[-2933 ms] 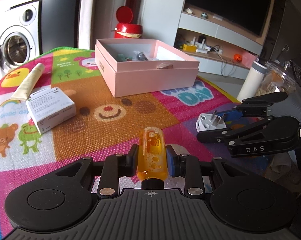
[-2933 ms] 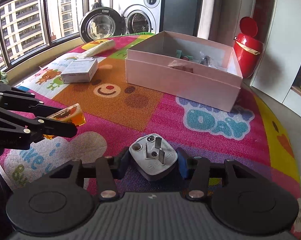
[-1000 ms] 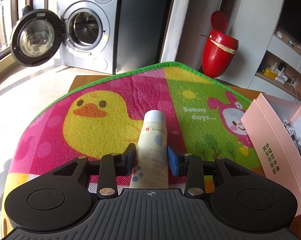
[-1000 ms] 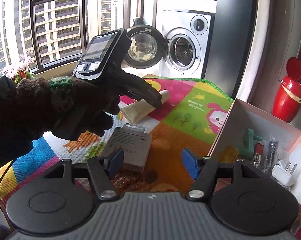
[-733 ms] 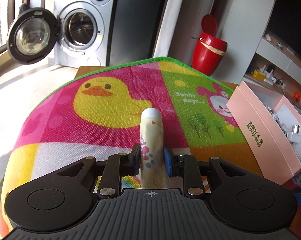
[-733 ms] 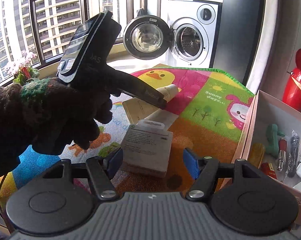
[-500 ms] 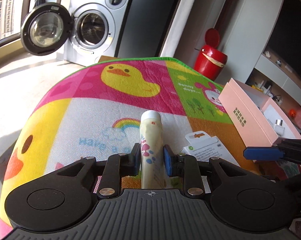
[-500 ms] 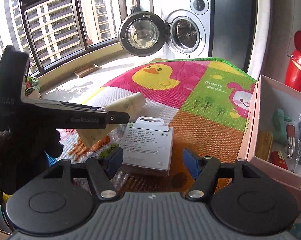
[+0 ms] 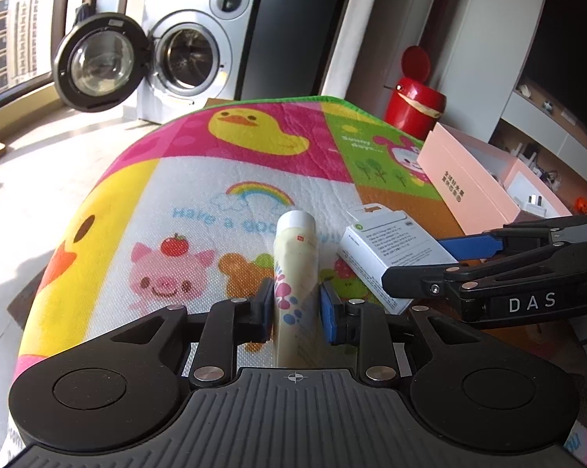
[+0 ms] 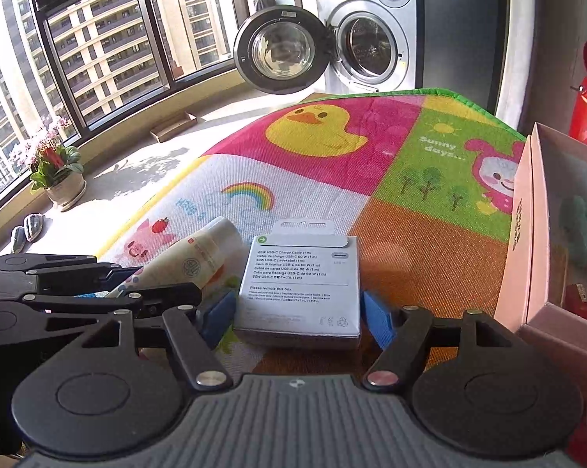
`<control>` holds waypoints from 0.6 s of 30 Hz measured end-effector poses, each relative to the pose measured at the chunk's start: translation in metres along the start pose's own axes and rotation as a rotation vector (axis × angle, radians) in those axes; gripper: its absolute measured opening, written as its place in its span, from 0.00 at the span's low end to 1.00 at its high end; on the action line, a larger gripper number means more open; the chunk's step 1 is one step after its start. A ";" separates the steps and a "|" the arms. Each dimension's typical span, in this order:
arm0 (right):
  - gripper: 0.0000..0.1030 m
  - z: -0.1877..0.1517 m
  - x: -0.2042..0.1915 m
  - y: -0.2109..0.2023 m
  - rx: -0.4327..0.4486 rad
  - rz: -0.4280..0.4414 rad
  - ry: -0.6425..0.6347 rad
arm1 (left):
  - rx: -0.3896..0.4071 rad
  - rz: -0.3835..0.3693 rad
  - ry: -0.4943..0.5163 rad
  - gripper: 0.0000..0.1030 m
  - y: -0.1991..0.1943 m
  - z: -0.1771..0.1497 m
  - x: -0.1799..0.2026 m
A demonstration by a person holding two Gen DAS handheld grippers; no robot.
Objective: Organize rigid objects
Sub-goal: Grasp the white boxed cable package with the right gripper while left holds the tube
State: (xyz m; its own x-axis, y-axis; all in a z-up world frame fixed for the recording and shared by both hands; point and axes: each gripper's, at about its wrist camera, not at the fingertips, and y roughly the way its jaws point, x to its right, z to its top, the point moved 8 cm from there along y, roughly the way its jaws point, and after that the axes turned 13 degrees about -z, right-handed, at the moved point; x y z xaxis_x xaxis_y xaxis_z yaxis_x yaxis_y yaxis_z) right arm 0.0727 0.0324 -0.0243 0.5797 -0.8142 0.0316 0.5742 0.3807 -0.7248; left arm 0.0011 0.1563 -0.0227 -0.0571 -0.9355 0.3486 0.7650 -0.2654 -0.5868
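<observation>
cream tube (image 9: 296, 257) sits clenched in my left gripper (image 9: 296, 308) over the play mat (image 9: 200, 195); my right gripper (image 10: 296, 314) gapes around the white cable box (image 10: 301, 284) beside the pink box (image 10: 543, 234).

Sunlit room, washing machine (image 10: 375, 35) beside perhaps curtained window (image 10: 79, 39)
</observation>
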 end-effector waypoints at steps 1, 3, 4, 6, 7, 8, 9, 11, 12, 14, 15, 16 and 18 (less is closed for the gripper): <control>0.69 -0.005 0.002 -0.005 0.001 -0.008 -0.011 | 0.000 0.004 0.001 0.28 0.000 0.000 0.000; 0.68 -0.016 0.007 -0.016 0.001 -0.016 -0.031 | 0.002 0.011 0.006 0.28 0.000 -0.001 0.001; 0.68 -0.022 0.009 -0.022 0.002 -0.021 -0.039 | 0.002 0.014 0.011 0.28 0.000 -0.001 0.001; 0.69 -0.033 0.015 -0.034 0.008 -0.040 -0.049 | 0.001 0.019 0.019 0.28 0.001 -0.001 0.002; 0.69 -0.039 0.019 -0.040 0.012 -0.049 -0.053 | 0.000 0.018 0.028 0.30 0.001 -0.002 0.004; 0.69 -0.045 0.022 -0.045 0.017 -0.057 -0.055 | -0.003 0.016 0.038 0.32 0.002 -0.002 0.006; 0.68 -0.051 0.025 -0.050 0.024 -0.066 -0.055 | -0.009 0.011 0.054 0.36 0.003 -0.003 0.010; 0.69 -0.063 0.030 -0.056 0.030 -0.093 -0.058 | -0.031 -0.014 0.112 0.39 0.005 -0.007 0.023; 0.69 -0.069 0.033 -0.056 0.022 -0.102 -0.058 | -0.039 -0.021 0.146 0.41 0.006 -0.009 0.030; 0.70 -0.080 0.036 -0.057 0.027 -0.103 -0.048 | -0.059 -0.031 0.194 0.44 0.009 -0.013 0.041; 0.72 -0.084 0.036 -0.059 0.037 -0.110 -0.045 | -0.068 -0.036 0.206 0.46 0.011 -0.014 0.045; 0.76 -0.088 0.036 -0.061 0.051 -0.115 -0.042 | -0.074 -0.040 0.212 0.50 0.013 -0.015 0.048; 0.82 -0.092 0.035 -0.063 0.056 -0.106 -0.033 | -0.073 -0.039 0.192 0.53 0.015 -0.014 0.050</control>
State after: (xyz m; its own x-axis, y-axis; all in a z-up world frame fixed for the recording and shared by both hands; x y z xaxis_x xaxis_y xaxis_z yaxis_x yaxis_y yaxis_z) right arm 0.0035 -0.0601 -0.0407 0.5322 -0.8366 0.1294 0.6642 0.3179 -0.6766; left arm 0.0007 0.1024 -0.0247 -0.2126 -0.9495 0.2307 0.7118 -0.3123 -0.6291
